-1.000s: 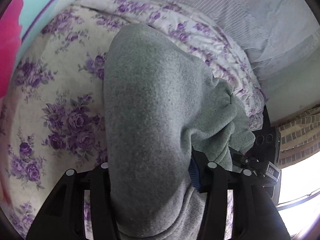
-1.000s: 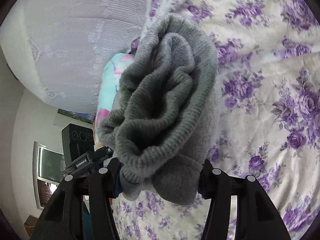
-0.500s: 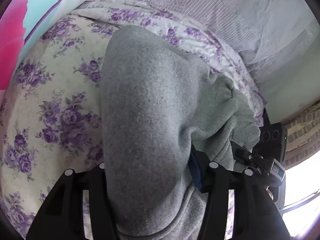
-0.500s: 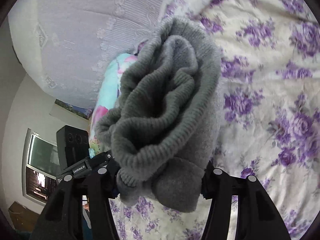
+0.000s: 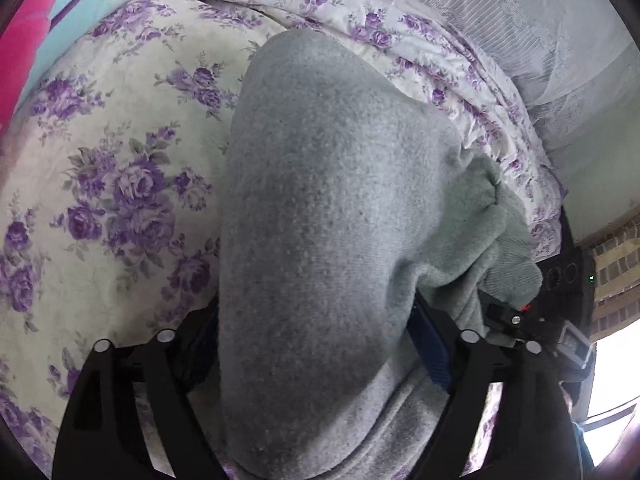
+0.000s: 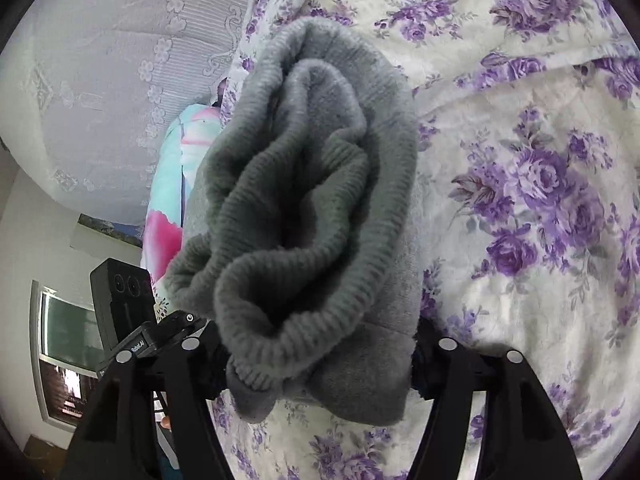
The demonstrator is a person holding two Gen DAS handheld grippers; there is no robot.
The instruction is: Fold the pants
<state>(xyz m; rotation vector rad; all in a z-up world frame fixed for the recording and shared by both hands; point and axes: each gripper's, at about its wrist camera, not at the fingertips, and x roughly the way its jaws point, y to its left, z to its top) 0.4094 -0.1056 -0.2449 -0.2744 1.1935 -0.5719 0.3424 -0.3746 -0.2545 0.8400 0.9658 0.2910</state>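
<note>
A: Left gripper (image 5: 316, 344): fingers (image 5: 432, 344) clamped on the pants (image 5: 320, 240). Grey fleece fills the gap between them and bulges up and forward over the floral quilt (image 5: 120, 184) on the bed. A second bunch of the same fabric trails to the right, toward the other gripper's black body at the right edge.

B: Right side?

A: Right gripper (image 6: 320, 356): fingers (image 6: 424, 356) closed on a wad of the pants (image 6: 320, 184), ribbed cuff or waistband layers folded on themselves and standing up from the grip. Quilt (image 6: 540, 200) lies behind and to the right, white lace bedding (image 6: 100, 80) upper left, a pink and teal pillow (image 6: 176, 184) just left of the wad.

B: Anything different from a second ago?

A: Grip unchanged on both. In the left view, more lace bedding shows at the top and the fleece mound sits more central. In the right view, the quilt now fills more of the frame; the wad's shape is the same.
</note>
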